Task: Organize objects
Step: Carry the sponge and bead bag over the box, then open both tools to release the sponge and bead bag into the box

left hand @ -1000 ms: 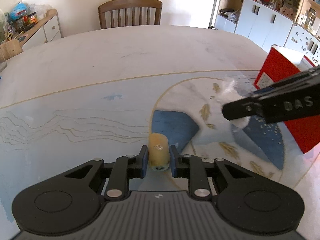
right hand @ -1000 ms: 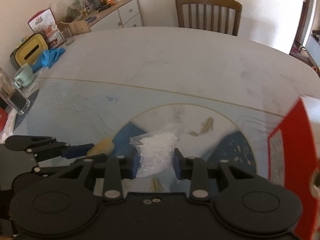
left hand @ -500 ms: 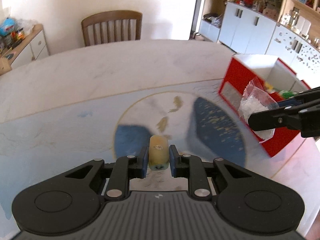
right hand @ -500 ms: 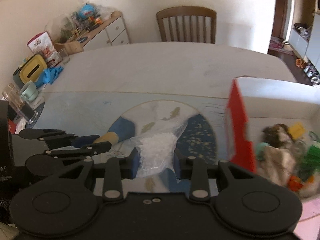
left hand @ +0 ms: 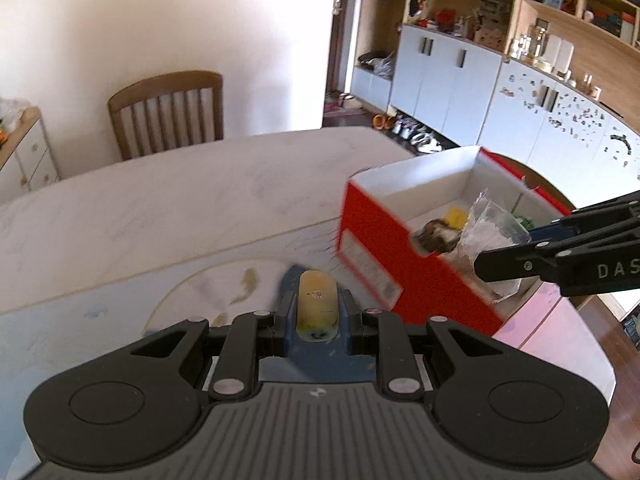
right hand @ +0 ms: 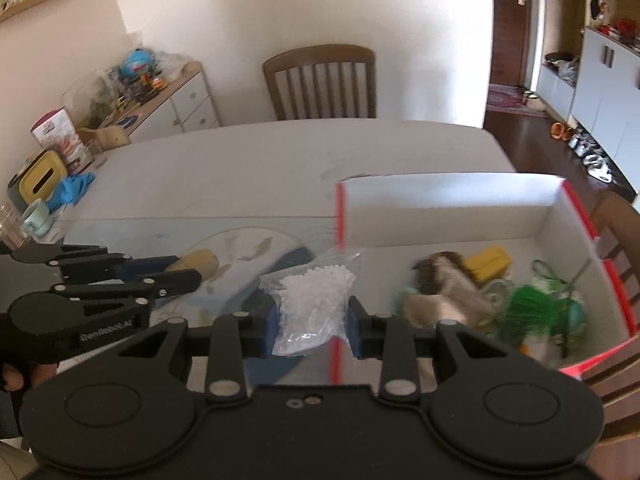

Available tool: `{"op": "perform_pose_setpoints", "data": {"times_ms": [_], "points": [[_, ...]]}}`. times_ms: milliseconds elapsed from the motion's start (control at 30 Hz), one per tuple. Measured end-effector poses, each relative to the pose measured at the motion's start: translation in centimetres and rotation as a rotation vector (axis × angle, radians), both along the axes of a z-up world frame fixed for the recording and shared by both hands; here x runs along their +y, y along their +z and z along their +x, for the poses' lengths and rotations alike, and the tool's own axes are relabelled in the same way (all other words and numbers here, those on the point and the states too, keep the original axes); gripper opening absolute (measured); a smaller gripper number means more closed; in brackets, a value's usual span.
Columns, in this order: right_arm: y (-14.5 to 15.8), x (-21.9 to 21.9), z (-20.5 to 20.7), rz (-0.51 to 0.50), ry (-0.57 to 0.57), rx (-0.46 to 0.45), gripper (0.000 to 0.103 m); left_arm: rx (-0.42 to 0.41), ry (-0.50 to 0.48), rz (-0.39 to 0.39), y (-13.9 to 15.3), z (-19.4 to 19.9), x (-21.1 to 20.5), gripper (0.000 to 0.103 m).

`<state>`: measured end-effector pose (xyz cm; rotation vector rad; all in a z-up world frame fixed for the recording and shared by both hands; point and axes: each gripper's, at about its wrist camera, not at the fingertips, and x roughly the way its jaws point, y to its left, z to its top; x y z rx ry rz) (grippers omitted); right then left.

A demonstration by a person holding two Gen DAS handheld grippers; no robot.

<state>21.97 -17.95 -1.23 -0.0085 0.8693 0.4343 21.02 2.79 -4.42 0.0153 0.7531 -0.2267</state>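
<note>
My left gripper [left hand: 316, 312] is shut on a small yellowish cylinder [left hand: 317, 300], held above the table mat just left of the red box [left hand: 376, 240]. In the right wrist view that same cylinder [right hand: 200, 262] shows at the left gripper's [right hand: 184, 270] tip. My right gripper [right hand: 312, 320] is shut on a clear plastic bag of white beads [right hand: 312, 304], at the box's near left corner [right hand: 340, 216]. Seen from the left wrist, the bag [left hand: 492, 232] hangs over the box's open top. Inside lie a brown fuzzy thing [right hand: 440, 276], a yellow piece [right hand: 490, 262] and green items [right hand: 528, 304].
The table [left hand: 160, 208] carries a pale mat with a blue and fish pattern [right hand: 248, 252]. A wooden chair [right hand: 320, 80] stands at the far side. A blue cloth [right hand: 72, 190], a yellow box [right hand: 40, 178] and a mug [right hand: 38, 218] sit at the table's left edge. Cabinets [left hand: 460, 76] line the right wall.
Both grippers have swung right and risen with their loads. The red box has come into full view, and the bead bag now hangs at its open top.
</note>
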Motion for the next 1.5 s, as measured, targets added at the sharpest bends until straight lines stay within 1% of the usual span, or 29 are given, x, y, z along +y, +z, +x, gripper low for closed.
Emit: {"op": "perform_pose_setpoints", "data": {"times_ms": [200, 400, 700, 933, 1100, 1200, 1500], "points": [[0.2, -3.9, 0.9, -0.018, -0.035, -0.019, 0.032, -0.031, -0.041, -0.001, 1.3, 1.6, -4.1, 0.02], [0.3, -8.1, 2.9, -0.037, -0.072, -0.033, 0.032, -0.052, -0.088, 0.014, 1.7, 3.4, -8.6, 0.02], [-0.8, -12.3, 6.5, -0.028, -0.097, -0.004, 0.033, -0.002, -0.161, 0.025, 0.3, 6.3, -14.2, 0.02], [-2.3, -12.8, 9.6, -0.02, -0.088, 0.031, 0.033, 0.054, -0.202, 0.019, -1.3, 8.3, -17.9, 0.02], [-3.5, -12.4, 11.6, -0.033, -0.082, 0.05, 0.033, 0.076, -0.245, 0.029, -2.4, 8.9, -19.9, 0.02], [-4.5, -12.3, 12.6, -0.047, -0.08, 0.072, 0.033, 0.11, -0.265, 0.03, -3.4, 9.4, -20.8, 0.02], [-6.7, -11.9, 13.6, -0.071, -0.059, 0.115, 0.033, 0.183, -0.306, 0.075, -5.5, 10.8, -22.5, 0.02]]}}
